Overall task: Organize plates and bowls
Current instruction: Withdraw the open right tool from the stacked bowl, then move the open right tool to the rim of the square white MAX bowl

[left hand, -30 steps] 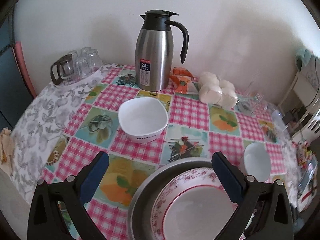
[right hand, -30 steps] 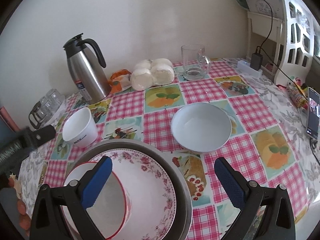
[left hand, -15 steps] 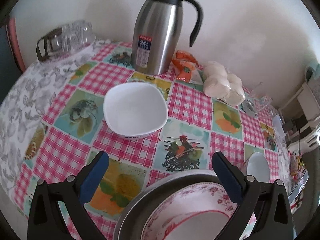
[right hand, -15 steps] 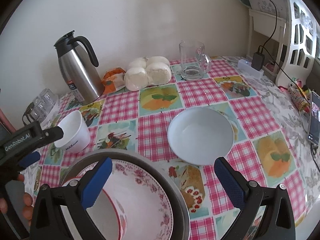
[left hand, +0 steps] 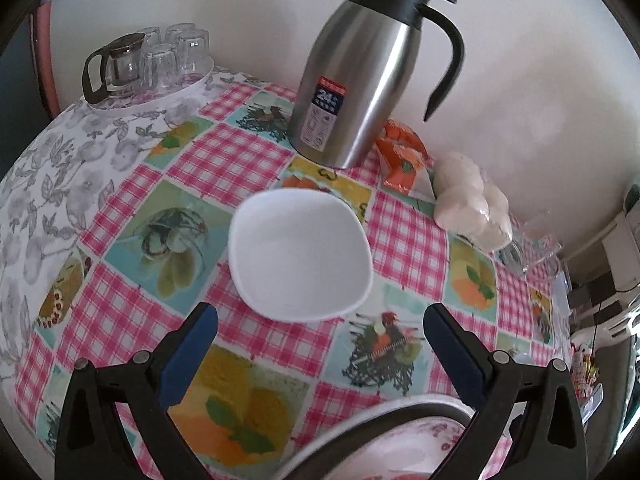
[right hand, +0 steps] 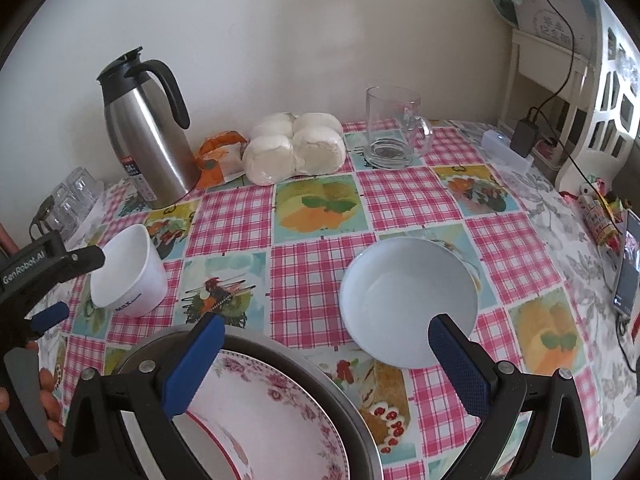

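A white squarish bowl sits on the checked tablecloth just ahead of my open left gripper, whose blue pads are empty. From the right wrist that same white squarish bowl shows at the left, with the left gripper at its near side. A round white bowl lies in front of my open right gripper, its right pad over the bowl's near rim. A grey metal plate holds a floral plate and a red-rimmed bowl below the right gripper.
A steel thermos jug stands behind the squarish bowl, with an orange packet and bagged white buns beside it. A glass mug is at the back right, a tray of glasses at the back left. A phone lies at the right edge.
My left gripper has moved forward and down toward the squarish bowl, which now fills more of its view. The right gripper has drifted forward toward the round bowl.
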Demonstrator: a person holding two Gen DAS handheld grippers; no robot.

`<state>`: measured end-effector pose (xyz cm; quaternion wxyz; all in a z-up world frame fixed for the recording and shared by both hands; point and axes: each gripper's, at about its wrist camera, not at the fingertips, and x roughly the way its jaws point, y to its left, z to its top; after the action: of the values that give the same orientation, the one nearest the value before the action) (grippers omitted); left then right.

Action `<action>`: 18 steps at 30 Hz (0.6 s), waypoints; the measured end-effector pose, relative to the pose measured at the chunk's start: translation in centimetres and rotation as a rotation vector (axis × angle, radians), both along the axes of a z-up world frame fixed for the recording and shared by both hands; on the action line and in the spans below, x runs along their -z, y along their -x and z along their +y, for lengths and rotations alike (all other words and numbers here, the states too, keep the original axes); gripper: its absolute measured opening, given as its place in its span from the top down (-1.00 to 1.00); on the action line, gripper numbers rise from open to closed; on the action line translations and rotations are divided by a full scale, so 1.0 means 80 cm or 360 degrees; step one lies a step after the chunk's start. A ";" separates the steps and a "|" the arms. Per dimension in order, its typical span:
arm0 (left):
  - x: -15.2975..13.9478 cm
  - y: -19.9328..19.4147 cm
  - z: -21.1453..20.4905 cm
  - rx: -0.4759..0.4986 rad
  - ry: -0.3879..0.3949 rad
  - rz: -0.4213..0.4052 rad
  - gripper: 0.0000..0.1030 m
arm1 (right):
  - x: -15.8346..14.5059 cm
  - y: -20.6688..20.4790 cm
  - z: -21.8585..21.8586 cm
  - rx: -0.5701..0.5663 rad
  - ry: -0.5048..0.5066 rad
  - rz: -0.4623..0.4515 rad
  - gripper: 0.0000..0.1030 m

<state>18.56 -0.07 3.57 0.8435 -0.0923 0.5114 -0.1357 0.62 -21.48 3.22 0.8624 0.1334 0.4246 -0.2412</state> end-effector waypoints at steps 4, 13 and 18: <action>0.007 -0.011 0.013 0.0004 0.0072 0.0018 -0.99 | -0.001 -0.010 0.005 -0.0010 0.0006 0.0012 -1.00; 0.015 -0.026 0.052 -0.0044 0.0145 0.0064 -0.99 | -0.008 -0.026 0.031 -0.0063 -0.0021 -0.0007 -1.00; 0.008 -0.034 0.071 -0.0072 0.0125 0.0055 -0.99 | -0.021 -0.030 0.056 -0.0095 -0.0003 -0.0030 -1.00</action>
<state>21.29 5.62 2.94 0.8331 -0.1392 0.5180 -0.1351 3.06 -17.04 4.90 0.8731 0.1237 0.4204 -0.2137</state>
